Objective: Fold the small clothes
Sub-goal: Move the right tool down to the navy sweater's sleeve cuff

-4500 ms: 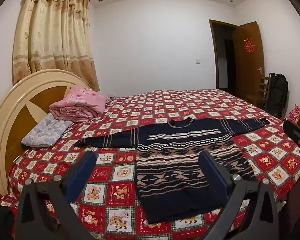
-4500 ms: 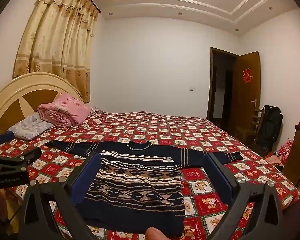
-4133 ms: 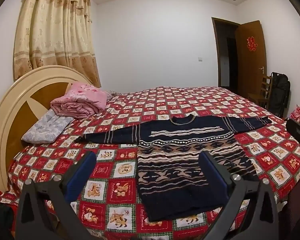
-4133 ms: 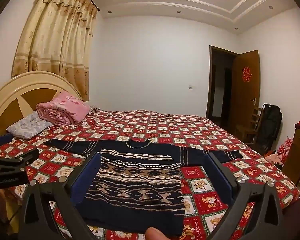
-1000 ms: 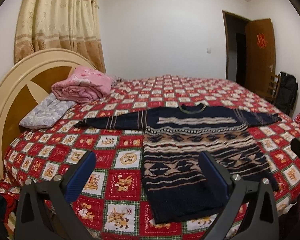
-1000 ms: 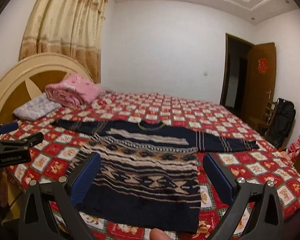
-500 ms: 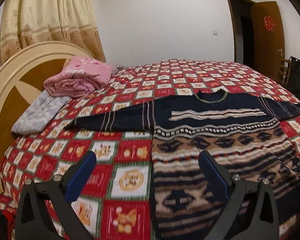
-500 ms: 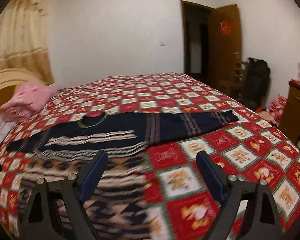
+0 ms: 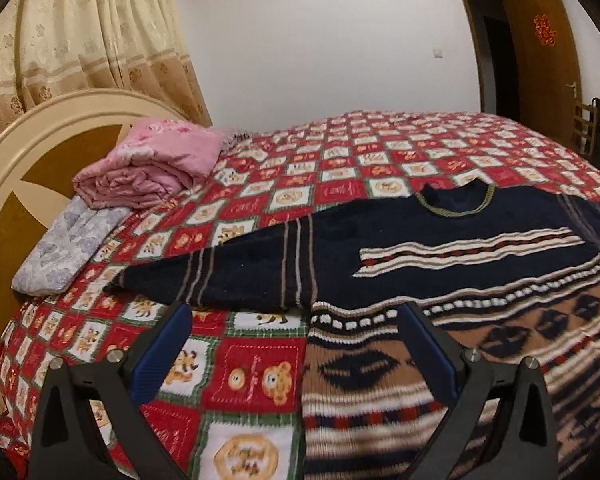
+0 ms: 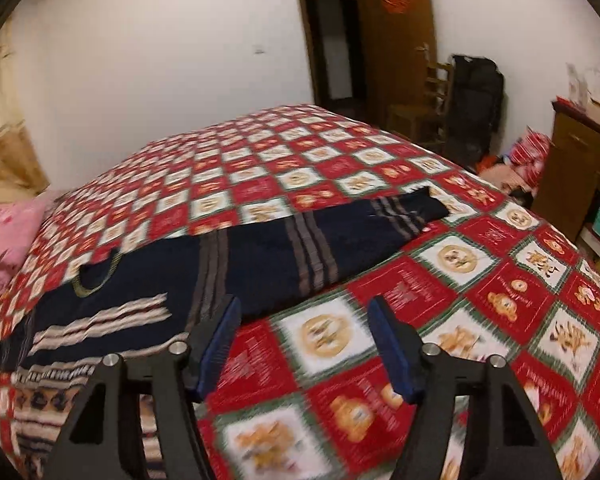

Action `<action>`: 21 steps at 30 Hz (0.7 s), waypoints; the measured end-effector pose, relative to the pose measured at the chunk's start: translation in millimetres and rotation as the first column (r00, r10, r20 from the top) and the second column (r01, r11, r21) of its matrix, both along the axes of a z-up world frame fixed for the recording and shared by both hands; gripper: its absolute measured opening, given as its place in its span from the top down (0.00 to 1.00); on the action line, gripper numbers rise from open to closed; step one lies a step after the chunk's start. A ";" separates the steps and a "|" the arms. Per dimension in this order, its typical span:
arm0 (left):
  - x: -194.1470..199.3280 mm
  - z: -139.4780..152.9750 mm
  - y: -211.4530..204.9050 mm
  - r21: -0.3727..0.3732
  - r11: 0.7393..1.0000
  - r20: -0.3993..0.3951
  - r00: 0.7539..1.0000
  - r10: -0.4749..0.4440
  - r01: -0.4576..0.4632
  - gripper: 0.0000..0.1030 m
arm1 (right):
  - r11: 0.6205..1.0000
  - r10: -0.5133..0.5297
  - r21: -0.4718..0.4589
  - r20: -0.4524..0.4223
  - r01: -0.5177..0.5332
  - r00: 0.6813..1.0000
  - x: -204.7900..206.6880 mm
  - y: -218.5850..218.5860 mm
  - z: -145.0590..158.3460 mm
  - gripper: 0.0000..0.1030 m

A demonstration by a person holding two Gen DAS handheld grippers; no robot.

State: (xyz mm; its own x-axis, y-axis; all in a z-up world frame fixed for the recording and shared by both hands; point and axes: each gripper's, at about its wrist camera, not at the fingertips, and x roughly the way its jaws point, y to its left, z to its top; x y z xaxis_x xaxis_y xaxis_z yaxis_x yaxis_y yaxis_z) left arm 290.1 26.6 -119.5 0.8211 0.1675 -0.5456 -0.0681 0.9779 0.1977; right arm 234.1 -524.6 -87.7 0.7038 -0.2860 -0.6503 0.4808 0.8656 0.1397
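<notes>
Far left, by the headboard [image 9: 4, 184], sat a grey pillow [image 9: 66, 248] and a folded pink blanket [image 9: 156, 168]. My left hand-held gripper [image 9: 292, 340] hung with its jaws wide apart and empty, over the spot where the sweater [image 9: 440, 248] met the checkered bedspread [image 9: 340, 168]. The sweater lay flat on the bed, sleeves spread. My right hand-held gripper [image 10: 302, 320] had just been closing, jaws apart with nothing between them, near the right sleeve [image 10: 340, 240].
</notes>
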 end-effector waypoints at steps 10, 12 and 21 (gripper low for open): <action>42.9 -33.2 -0.4 0.039 0.998 -0.082 0.995 0.051 -0.048 0.00 | 0.978 -0.170 0.108 -0.062 0.176 0.984 52.5 -108.5 -31.9 0.46; 48.6 -35.9 -2.0 0.047 0.997 -0.087 0.994 0.061 -0.057 0.00 | 0.975 -0.193 0.100 -0.081 0.200 0.978 61.5 -123.2 -38.5 0.47; 67.4 -22.4 -36.8 0.014 1.000 -0.080 0.997 -0.004 0.006 0.00 | 0.954 -0.257 0.133 -0.109 0.270 0.960 95.0 -179.4 -65.6 0.50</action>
